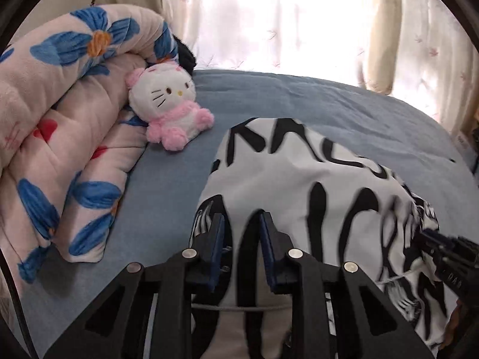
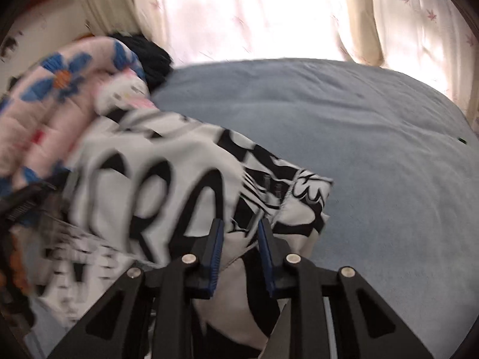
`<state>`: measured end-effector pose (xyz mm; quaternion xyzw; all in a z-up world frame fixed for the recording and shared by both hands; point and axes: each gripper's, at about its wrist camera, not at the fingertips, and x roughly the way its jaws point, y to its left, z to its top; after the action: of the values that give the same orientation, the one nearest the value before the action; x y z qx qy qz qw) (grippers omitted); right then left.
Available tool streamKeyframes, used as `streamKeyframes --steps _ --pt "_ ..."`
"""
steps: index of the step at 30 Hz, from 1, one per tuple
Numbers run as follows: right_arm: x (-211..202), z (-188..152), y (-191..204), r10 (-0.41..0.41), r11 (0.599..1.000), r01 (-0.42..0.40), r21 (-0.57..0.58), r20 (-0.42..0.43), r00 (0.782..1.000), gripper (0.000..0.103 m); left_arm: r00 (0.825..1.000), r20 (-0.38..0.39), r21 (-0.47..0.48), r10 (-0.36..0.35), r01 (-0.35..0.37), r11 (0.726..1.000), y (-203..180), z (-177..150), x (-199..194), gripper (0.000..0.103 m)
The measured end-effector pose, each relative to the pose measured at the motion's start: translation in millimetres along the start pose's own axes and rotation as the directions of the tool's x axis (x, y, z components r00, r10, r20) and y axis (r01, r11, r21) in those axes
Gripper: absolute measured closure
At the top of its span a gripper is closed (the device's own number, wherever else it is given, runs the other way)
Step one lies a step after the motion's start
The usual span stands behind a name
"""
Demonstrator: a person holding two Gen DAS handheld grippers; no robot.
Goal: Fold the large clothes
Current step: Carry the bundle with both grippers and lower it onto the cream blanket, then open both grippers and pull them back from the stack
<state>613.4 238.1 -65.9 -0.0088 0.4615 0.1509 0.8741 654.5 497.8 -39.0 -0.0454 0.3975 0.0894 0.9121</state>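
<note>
**Printed garment carried over the bed, both grips thin**

A large white garment with bold black lettering [image 1: 314, 179] hangs bunched above a blue-grey bedsheet [image 1: 329, 104], held up at its near edge by two handheld tools. The left gripper [image 1: 242, 224] has cloth running between its blue-padded fingers [image 1: 217, 239]; the jaws stand partly apart with fabric filling the gap, so it appears to be pinching the garment, though how firmly cannot be told. The right gripper [image 2: 239, 230] shows the same picture in its own view: a fold of printed cloth passes between its fingers, jaws narrowed around it. Seen from the left wrist, the right tool enters low at the right edge, buried in the fabric.

The garment is still crumpled, not laid flat (the right wrist view is smeared by motion blur, suggesting a quick swing). The likely trouble is a slipped grip: only an edge appears to sit between the pads, and a fast move with loose cloth trailing could pull it free on one side, leaving the piece in a twisted heap. A layer caught doubled in either jaw would also spoil a clean fold line.

To the left, a rolled pink quilt with blue flowers [image 1: 60, 104] and a white-and-pink plush cat toy [image 1: 170, 107] sit near the cloth's far corner; a wide sweep could drag fabric onto them. Pale curtains [image 1: 284, 15] hang behind.
</note>
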Motion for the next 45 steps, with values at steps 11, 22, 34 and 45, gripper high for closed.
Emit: streamKeyframes --steps 11,22,34,45 --pt "-24.7 -13.0 -9.7 0.044 0.999 -0.045 0.021 0.038 0.998 0.081 0.999 0.008 -0.095 -0.031 0.032 0.995 26.6 -11.5 -6.5 0.078" --pt "-102.9 -100.0 6.8 0.1 0.994 -0.094 -0.064 0.106 0.989 0.078 0.998 0.062 0.032 -0.026 0.024 0.999 4.4 -101.9 -77.4 0.073" --pt "-152.6 -115.7 11.0 0.061 0.997 -0.057 -0.054 0.068 0.996 0.078 0.998 0.062 0.072 0.0 -0.005 0.997 -26.2 -131.4 -136.1 0.056" --pt "-321.1 -160.7 -3.1 0.117 0.993 -0.115 -0.033 0.09 0.989 0.078 0.984 0.159 0.095 -0.076 0.061 0.994 -59.4 -171.5 -311.0 0.023"
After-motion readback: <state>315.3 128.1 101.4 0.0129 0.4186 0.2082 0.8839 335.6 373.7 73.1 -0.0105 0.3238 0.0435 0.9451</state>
